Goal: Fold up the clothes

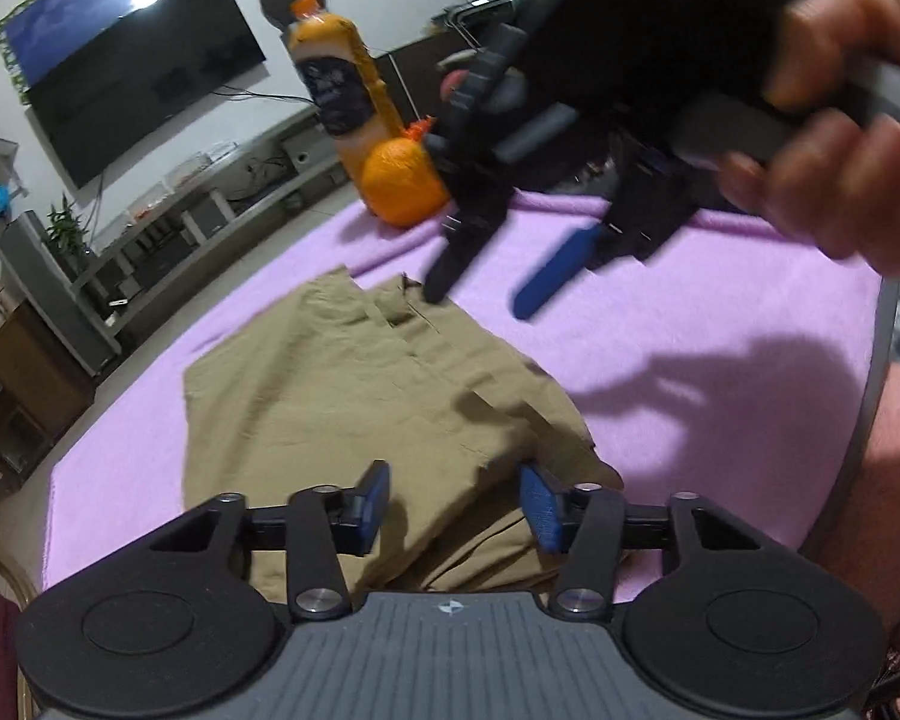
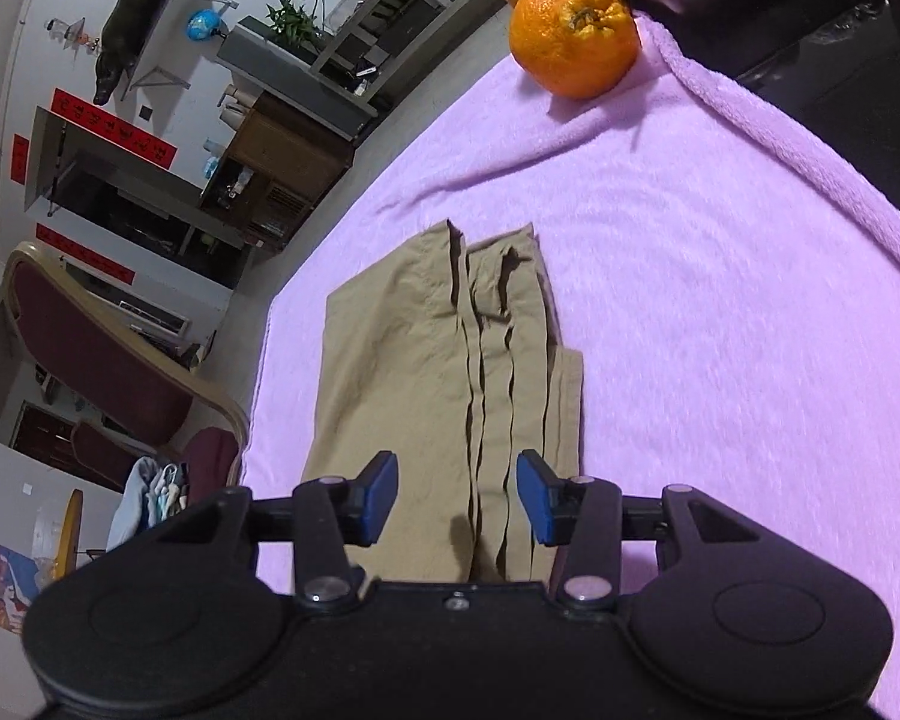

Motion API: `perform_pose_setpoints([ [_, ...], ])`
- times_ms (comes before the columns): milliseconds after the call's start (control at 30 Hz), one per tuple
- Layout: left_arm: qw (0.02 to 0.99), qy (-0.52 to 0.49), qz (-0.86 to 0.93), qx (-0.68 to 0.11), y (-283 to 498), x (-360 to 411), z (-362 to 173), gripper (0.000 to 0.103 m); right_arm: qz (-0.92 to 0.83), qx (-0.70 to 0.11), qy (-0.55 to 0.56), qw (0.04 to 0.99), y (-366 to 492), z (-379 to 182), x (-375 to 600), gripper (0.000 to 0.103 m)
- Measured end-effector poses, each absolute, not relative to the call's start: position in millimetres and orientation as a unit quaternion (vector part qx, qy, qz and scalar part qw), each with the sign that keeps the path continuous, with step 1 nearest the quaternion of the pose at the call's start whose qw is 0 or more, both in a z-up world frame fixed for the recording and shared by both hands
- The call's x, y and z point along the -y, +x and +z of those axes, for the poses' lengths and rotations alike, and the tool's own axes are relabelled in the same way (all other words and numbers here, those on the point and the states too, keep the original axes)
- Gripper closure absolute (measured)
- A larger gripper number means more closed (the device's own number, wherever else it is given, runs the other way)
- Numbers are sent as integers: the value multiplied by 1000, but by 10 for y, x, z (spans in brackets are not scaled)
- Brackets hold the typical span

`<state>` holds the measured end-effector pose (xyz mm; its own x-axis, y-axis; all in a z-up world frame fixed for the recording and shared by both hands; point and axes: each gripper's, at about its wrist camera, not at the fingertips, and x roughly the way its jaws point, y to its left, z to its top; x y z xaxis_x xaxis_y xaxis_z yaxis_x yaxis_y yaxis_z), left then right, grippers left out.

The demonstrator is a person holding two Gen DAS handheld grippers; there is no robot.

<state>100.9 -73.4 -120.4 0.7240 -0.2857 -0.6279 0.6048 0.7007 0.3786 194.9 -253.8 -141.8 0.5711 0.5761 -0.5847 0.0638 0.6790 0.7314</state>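
Pants: we see tan pants (image 2: 444,372) lying in folded layers, mid frame, on purple blanket (image 2: 690,300).
L gripper (image 1: 455,501): jaws apart, holding nothing.
R gripper (image 2: 457,495): jaws apart, holding nothing.
Left: maybe 1 more fold, or done; can't tell.

The folded trousers (image 2: 450,372) lie on the blanket (image 2: 720,312) that covers the bench, near its left edge. An orange (image 2: 573,36) sits at the far edge, well apart from them, with a bottle (image 1: 342,90) just behind it. Both grippers hover above the trousers' near end.
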Motion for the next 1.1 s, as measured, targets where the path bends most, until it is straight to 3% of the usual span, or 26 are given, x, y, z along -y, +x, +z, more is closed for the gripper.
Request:
perform_pose_setpoints([
  [33,880,297,-251,-273,1021,743,-1229,65,161,-431,366,809,2009,-1428,2530,59],
  [100,881,302,-240,-274,1046,751,-1261,95,164,-421,361,816,2148,-1444,2505,59],
  [200,889,280,-231,-280,1107,703,-1241,100,163,-399,354,830,2391,-1463,2454,60],
  [533,905,244,-250,-243,1001,648,-1025,102,142,-350,311,872,3077,-1597,2199,65],
  [567,904,242,-254,-242,992,649,-1019,102,143,-346,308,875,3128,-1611,2177,89],
  [600,904,240,-258,-243,988,647,-1014,102,151,-342,311,874,3127,-1611,2178,102],
  [733,896,249,-269,-252,962,689,-1087,103,110,-306,278,904,2890,-1482,2266,103],
  [867,877,288,-274,-271,921,813,-1311,103,65,-361,246,897,2892,-1703,2374,103],
  [967,870,296,-277,-279,896,837,-1349,103,37,-392,251,884,2918,-1817,2461,96],
  [1033,873,280,-279,-285,892,788,-1265,98,43,-396,280,873,2818,-1707,2565,96],
  [1067,877,254,-286,-291,895,719,-1165,90,48,-396,293,869,2745,-1628,2616,93],
  [1100,880,223,-297,-295,892,635,-1049,74,55,-395,305,865,2666,-1541,2662,89],
])
